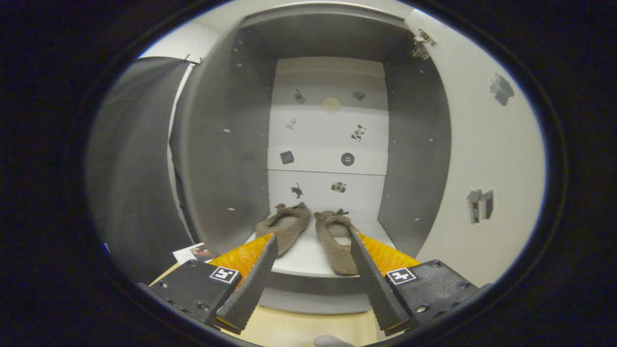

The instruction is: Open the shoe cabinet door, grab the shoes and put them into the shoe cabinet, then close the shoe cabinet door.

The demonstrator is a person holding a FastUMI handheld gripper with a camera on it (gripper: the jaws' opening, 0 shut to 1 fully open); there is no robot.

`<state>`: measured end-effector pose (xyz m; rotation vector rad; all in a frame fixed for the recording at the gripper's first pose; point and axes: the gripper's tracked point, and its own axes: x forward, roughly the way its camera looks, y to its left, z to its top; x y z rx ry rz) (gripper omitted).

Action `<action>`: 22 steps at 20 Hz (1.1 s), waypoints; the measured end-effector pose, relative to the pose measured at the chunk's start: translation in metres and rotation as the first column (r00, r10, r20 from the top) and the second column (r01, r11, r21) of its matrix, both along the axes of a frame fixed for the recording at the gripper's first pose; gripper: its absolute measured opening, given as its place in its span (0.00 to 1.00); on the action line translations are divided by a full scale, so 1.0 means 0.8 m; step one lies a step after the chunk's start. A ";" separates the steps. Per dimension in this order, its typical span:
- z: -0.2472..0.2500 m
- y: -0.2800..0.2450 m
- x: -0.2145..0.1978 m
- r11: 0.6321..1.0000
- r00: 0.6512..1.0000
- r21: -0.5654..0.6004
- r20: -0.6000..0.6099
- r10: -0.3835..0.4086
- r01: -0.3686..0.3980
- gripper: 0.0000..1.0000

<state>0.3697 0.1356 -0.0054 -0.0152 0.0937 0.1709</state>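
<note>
Tongs (313, 250) of mine hang released, gripping nothing, with both shoes (311, 231) at twelve o'clock just beyond the tips, side by side on the cabinet (226, 144) shelf. I judge opening and loading done; the door (482, 159), swung wide at three o'clock, is left to close.

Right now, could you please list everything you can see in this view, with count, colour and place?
brown suede flat shoes: two, brown, side by side on the cabinet's bottom shelf, beyond the fingertips.
grey open shoe cabinet: one, grey walls, white back panel, straight ahead.
white cabinet door: one, white, swung open beside the cabinet.
small picture stickers: several, dark, on the back panel and door.
white bottom shelf: one, white, under the shoes.
light wooden floor: one, pale, below the cabinet.
tool: one, fingers open, holding nothing, just short of the shoes.
</note>
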 end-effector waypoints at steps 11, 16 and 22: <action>0.015 -0.060 -0.317 0.999 0.997 0.015 0.071 0.043 -0.044 1.00; 0.015 -0.169 -0.401 0.996 0.995 0.040 0.061 -0.077 0.075 1.00; 0.006 -0.312 -0.428 0.971 0.971 0.069 0.057 -0.233 0.229 1.00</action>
